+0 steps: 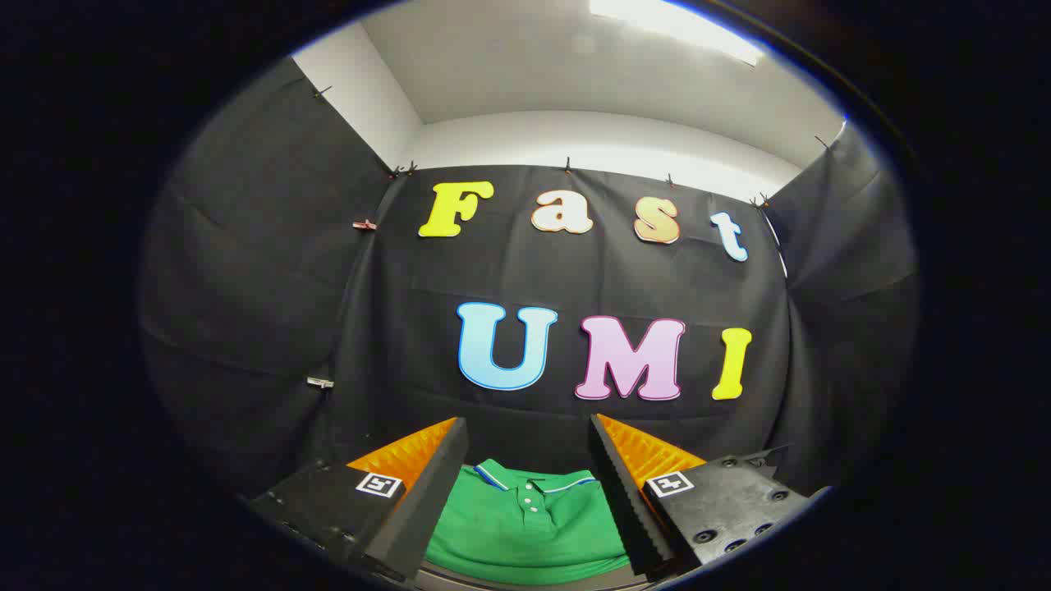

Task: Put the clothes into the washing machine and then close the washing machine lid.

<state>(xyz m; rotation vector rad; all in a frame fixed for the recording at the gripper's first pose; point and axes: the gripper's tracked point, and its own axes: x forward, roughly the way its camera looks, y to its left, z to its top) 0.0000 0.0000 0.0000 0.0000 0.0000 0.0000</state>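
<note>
A folded green polo shirt (pixel 525 529) with a white-striped collar and buttons lies below and just ahead of my fingers, seen in the gap between them. My gripper (pixel 528 431) is open, its two fingers spread wide to either side of the shirt and apart from it. Nothing is between the fingertips. The shirt rests on a grey surface (pixel 509 581) whose edge shows under it.
Black cloth walls (pixel 263 312) of the booth close in ahead and on both sides. Above them are a white wall and a ceiling light (pixel 681 25).
</note>
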